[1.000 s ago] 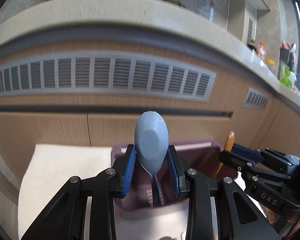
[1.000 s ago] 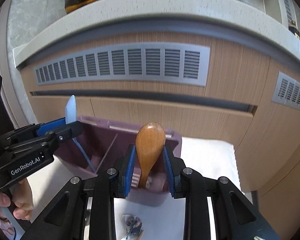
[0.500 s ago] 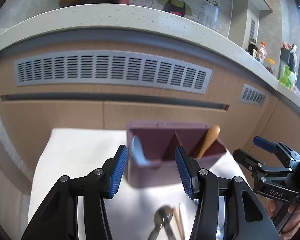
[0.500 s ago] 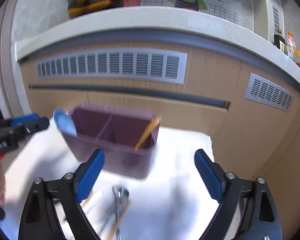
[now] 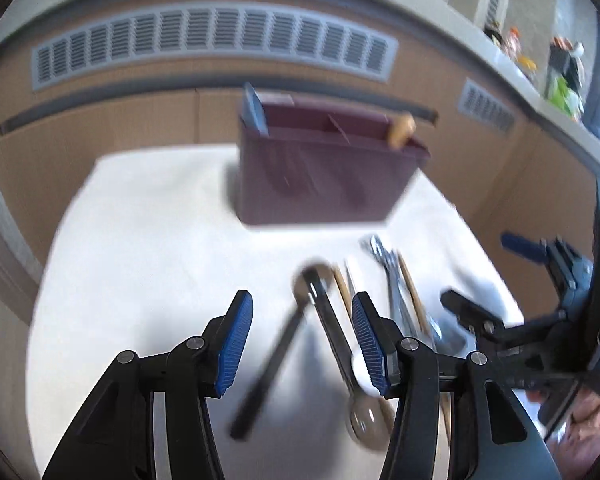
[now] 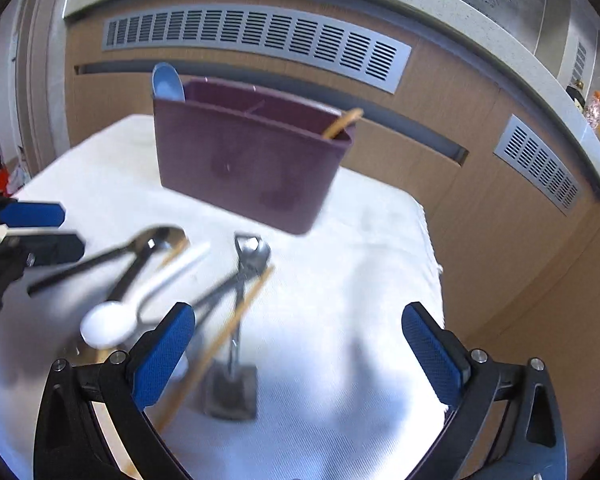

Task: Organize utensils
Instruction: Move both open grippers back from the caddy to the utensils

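Note:
A purple two-compartment utensil holder [image 5: 320, 168] [image 6: 252, 164] stands on a white cloth. A blue spoon [image 5: 254, 110] [image 6: 167, 87] stands in its left compartment and a wooden spoon [image 5: 402, 130] [image 6: 342, 122] in its right. Loose utensils lie in front: a dark-handled metal spoon [image 5: 284, 344] [image 6: 112, 256], a white spoon [image 6: 112, 322], chopsticks [image 6: 228, 328] and metal forks [image 5: 392, 280] [image 6: 246, 280]. My left gripper [image 5: 302, 338] is open and empty above the loose utensils. My right gripper [image 6: 300, 352] is wide open and empty above the cloth.
The white cloth [image 6: 360, 280] covers a small table whose right edge lies near a wooden cabinet front [image 6: 480, 184] with vent grilles. A counter [image 5: 548, 108] with bottles runs along the upper right.
Both grippers let go of their spoons, which now stand in the holder, then pulled back and tilted down toward the loose utensils. The right gripper opened wide.

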